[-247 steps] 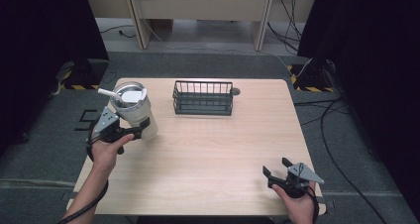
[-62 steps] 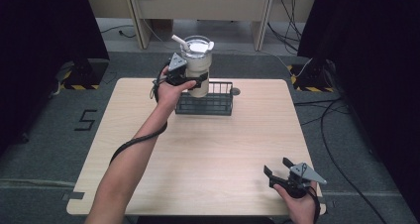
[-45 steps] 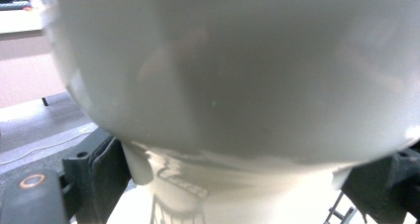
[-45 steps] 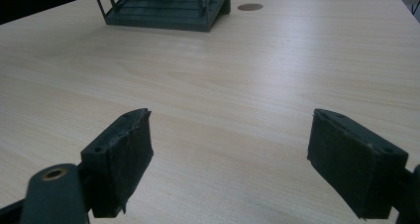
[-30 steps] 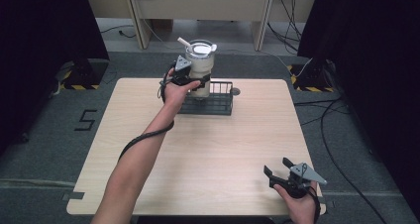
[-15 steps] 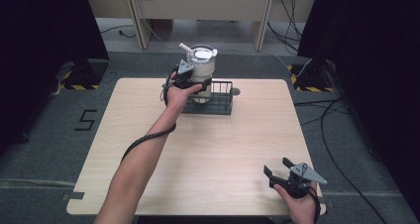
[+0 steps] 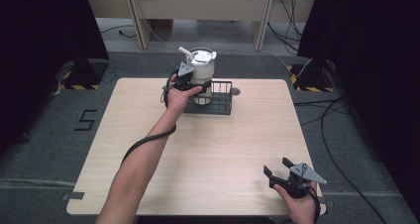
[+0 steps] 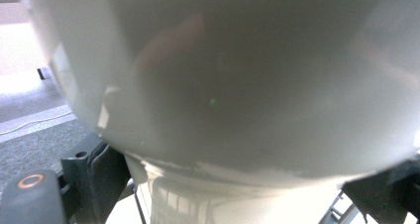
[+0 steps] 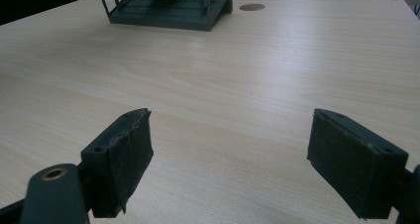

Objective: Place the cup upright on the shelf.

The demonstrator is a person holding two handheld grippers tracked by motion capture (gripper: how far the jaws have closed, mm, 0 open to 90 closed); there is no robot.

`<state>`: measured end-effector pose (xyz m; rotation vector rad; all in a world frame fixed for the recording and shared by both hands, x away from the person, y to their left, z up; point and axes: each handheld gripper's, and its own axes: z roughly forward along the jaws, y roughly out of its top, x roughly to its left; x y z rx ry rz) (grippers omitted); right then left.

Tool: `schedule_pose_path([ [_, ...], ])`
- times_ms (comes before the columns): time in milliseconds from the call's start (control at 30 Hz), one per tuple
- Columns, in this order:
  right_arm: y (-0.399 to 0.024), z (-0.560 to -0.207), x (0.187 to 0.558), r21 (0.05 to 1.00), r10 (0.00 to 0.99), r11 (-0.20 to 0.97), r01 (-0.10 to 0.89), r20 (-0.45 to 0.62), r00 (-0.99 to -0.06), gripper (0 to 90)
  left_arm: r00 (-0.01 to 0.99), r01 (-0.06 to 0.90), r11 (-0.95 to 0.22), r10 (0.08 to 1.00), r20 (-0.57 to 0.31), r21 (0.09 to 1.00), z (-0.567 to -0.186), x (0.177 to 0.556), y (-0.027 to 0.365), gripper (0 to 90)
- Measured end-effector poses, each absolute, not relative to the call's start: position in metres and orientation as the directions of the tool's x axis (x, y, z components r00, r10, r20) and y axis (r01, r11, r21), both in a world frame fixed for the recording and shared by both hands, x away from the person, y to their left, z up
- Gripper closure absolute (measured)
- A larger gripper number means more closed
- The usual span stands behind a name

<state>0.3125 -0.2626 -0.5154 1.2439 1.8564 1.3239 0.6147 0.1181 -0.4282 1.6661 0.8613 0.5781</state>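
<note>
You are in the placing step: your left gripper [image 7: 190, 83] is clamped on the white blender jug [image 7: 201, 74] and holds it over the left end of the black wire basket [image 7: 218, 101], which stands at the middle of the desk's [image 7: 237, 135] far edge. From the high view the jug's base seems to be inside the basket or just above its floor; I cannot tell whether it has touched down. I judge the next move calls for lowering straight until the base sits flat on the wire floor, keeping the jug upright and off the basket's rim, and only then letting the jaws part and drawing back toward you.

The jug is a smooth, glossy, rounded plastic vessel, wider above and narrowing to a ribbed collar at the base, with a pale lid and a spout or handle stub at its top. The basket is a low rectangular thin-wire frame. The desk is pale wood-grain laminate.

Your right gripper [image 9: 230, 157] rests near the desk's near right corner, its padded black jaws spread wide and holding nothing.
</note>
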Motion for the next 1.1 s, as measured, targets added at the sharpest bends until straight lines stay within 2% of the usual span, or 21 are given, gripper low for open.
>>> schedule_pose_path([
  [1100, -0.2606, -0.5151, 0.3118, 0.922, 0.898, 0.107, 0.372, 0.071, -0.433, 17.7, 0.626, 0.211, -0.124, 0.779, -0.037, 0.97, -0.4323, 0.6058, 0.1235, 8.9],
])
